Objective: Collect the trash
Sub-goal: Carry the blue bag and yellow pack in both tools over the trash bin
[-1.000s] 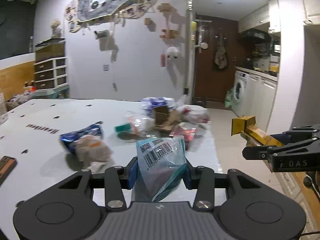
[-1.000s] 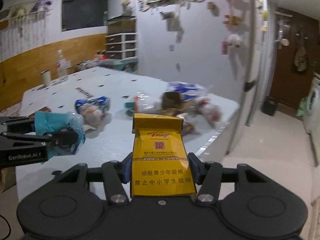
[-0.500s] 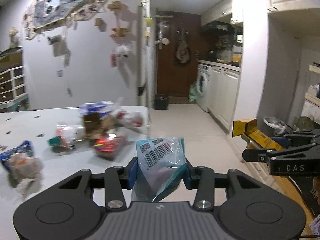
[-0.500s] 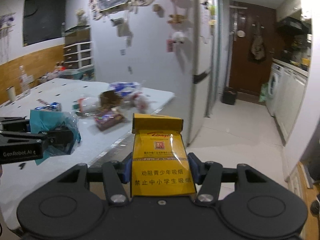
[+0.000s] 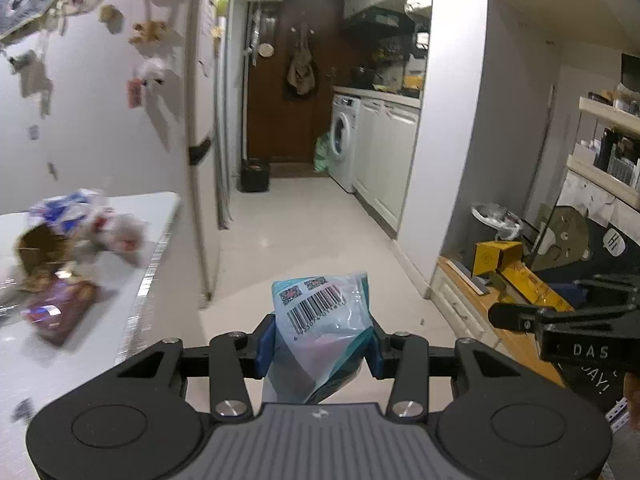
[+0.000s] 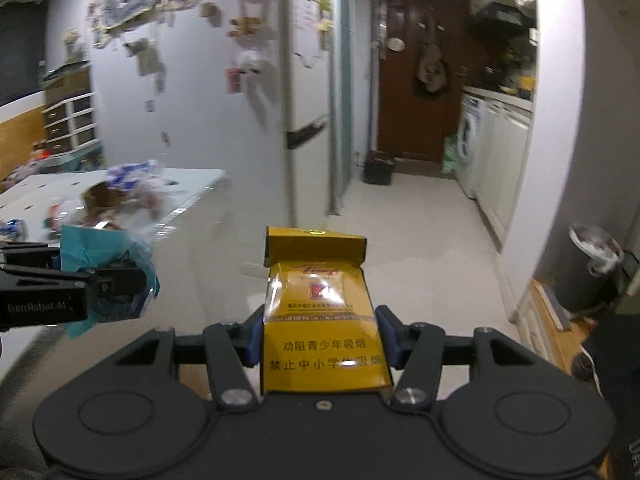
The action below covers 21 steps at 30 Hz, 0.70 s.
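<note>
A crumpled clear-and-teal plastic wrapper with a printed barcode [image 5: 326, 320] is clamped between the blue pads of the left claw [image 5: 320, 344], and a flattened yellow cardboard cigarette pack with its lid flap raised [image 6: 320, 312] is clamped in the right claw [image 6: 320, 344]. Both pieces are carried clear of the white desk [image 5: 132, 280], over the pale tiled floor [image 5: 304, 232], with the claws side by side. A small bin lined with a white plastic bag [image 6: 596, 248] is seen against the wall on the right, near a low wooden shelf; it is judged to be the likely destination. The task is judged partly done: two items have been picked up but neither has been dropped. On the desk a blurred heap of wrappers and a brown cardboard scrap [image 5: 76, 240] is left to be collected.
</note>
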{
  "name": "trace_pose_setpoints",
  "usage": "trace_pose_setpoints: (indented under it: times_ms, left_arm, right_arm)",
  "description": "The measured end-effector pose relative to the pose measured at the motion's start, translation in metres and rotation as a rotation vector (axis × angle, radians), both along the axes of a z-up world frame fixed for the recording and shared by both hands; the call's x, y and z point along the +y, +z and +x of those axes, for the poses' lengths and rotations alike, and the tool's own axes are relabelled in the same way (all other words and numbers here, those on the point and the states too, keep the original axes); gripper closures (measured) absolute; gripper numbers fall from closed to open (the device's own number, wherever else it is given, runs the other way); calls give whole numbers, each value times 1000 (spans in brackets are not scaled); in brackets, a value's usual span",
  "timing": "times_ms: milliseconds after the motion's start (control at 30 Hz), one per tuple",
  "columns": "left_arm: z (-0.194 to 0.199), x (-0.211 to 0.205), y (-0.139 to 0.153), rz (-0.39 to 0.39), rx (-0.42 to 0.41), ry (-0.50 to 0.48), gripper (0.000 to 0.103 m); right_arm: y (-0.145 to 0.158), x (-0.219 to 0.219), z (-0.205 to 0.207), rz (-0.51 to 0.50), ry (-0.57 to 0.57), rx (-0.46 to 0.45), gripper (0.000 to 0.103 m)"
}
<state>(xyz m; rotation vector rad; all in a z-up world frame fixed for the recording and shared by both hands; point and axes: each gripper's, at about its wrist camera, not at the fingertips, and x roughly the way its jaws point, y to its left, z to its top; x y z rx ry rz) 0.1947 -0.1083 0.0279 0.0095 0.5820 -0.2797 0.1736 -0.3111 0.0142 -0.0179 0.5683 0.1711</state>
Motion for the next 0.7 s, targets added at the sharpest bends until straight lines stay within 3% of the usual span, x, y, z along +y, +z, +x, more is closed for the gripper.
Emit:
trace_pose_setpoints:
  times_ms: [333,467,700]
  left_arm:
    - [88,-37,-47,-38,125,-25,58]
    - [123,-34,-86,-98,231,-5,58]
    - [163,-18,-166,-79,382,76,58]
  right_arm:
    - [-49,-26,69,62,-158,92,47]
    - [-86,-20,102,119,-189,163,47]
    - [-172,-12,144,167,-224,326,47]
